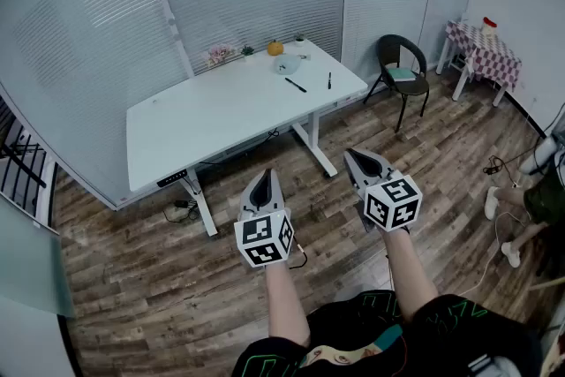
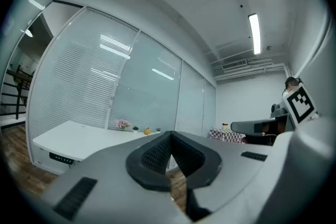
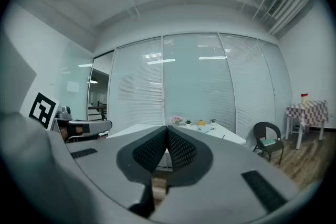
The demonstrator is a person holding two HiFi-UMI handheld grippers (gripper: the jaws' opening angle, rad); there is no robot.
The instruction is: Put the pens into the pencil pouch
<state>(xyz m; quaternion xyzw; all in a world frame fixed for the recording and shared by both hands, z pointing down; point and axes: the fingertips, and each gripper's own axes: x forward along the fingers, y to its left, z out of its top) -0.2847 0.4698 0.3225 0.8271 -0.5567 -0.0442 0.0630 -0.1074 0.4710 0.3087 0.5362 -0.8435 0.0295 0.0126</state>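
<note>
Pens (image 1: 296,86) lie bare on the white desk (image 1: 221,115) in the head view. We count two dark ones, the second pen (image 1: 329,80) nearer the desk's right end. Both are outside the pale pouch (image 1: 285,64), which sits just behind them towards the glass wall. The pouch is too small for us to tell whether it is open or what it holds. Near it along the wall stand pink flowers (image 1: 218,54). Our left gripper (image 1: 262,178) and right gripper (image 1: 357,160) hang over the wooden floor (image 1: 132,269), well apart from the desk, each with its jaws together and nothing between them. A dark chair (image 1: 402,71) stands right of the desk with something teal on its seat.

In the left gripper view, the left gripper (image 2: 170,135) has its ribbed fingers (image 2: 157,153) pressed tip to tip on nothing. The desk (image 2: 73,140) shows beyond at the left.

In the right gripper view, the right gripper (image 3: 167,127) is likewise closed and empty. Past it we see the desk (image 3: 228,136), the flowers (image 3: 177,119) and the chair (image 3: 268,141).
</note>
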